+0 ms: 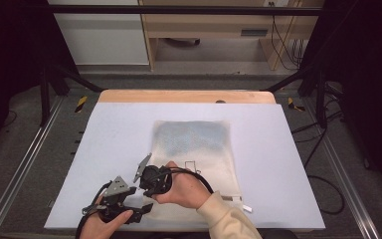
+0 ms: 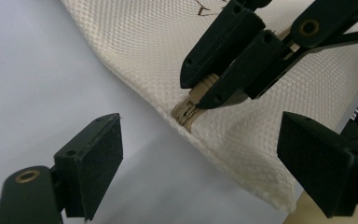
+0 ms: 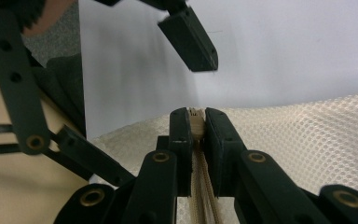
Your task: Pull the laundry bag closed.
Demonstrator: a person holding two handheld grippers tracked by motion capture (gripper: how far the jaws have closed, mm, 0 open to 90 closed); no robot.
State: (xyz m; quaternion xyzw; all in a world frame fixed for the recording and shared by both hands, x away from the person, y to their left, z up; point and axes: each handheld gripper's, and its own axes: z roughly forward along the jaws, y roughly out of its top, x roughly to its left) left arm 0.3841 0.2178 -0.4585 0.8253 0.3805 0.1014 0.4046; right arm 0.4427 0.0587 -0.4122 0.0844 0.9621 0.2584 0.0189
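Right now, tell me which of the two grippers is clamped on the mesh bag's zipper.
The right gripper: its jaws pinch the zipper at the edge of the mesh bag. The left gripper stands open beside it, holding nothing.

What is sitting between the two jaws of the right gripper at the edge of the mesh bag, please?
The right gripper is clamped on the beige zipper end of the cream mesh bag, seen in the right gripper view.

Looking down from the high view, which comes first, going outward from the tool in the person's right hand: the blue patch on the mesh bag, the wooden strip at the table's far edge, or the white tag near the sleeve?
Measured from the right tool:
1. White tag, near edge, at the right beside the sleeve.
2. Blue patch, far half of the mesh bag; close to the tag's distance, so this order is not firm.
3. Wooden strip, along the table's far edge, clearly farthest.
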